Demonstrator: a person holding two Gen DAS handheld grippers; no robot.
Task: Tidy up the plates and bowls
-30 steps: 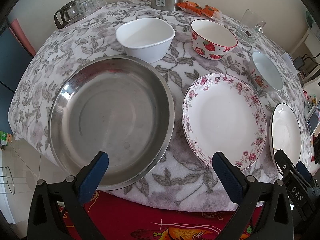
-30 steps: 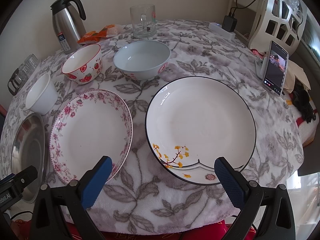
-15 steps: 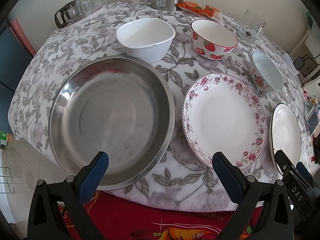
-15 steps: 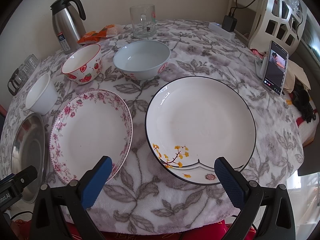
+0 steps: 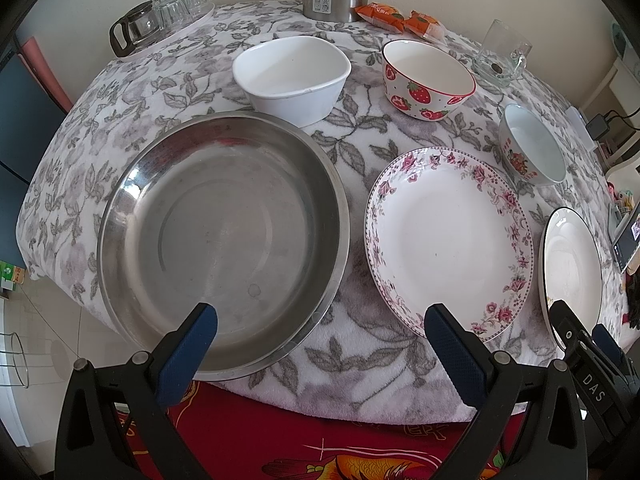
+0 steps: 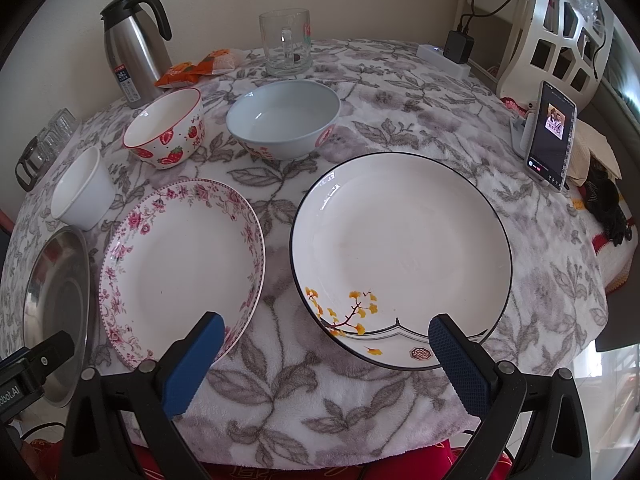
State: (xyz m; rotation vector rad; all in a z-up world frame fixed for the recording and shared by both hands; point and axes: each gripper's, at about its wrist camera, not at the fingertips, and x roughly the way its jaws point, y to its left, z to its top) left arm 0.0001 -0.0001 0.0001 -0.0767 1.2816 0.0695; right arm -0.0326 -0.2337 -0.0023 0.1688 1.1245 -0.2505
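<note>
A steel pan [image 5: 224,240] lies at the table's front left, with a pink-flowered plate [image 5: 448,236] to its right and a black-rimmed plate [image 6: 400,256] further right. Behind them stand a white square bowl [image 5: 292,76], a strawberry bowl [image 5: 428,76] and a pale blue bowl [image 6: 284,124]. My left gripper [image 5: 320,352] is open and empty at the table's front edge, between the pan and the flowered plate. My right gripper [image 6: 328,360] is open and empty, at the front edge between the flowered plate [image 6: 180,264] and the black-rimmed plate.
At the back stand a steel thermos [image 6: 132,48], orange snack packets [image 5: 400,16], a glass mug [image 6: 286,42] and a tray of glasses [image 5: 160,20]. A phone on a stand [image 6: 550,136] is at the right edge. A floral cloth [image 6: 320,400] covers the table.
</note>
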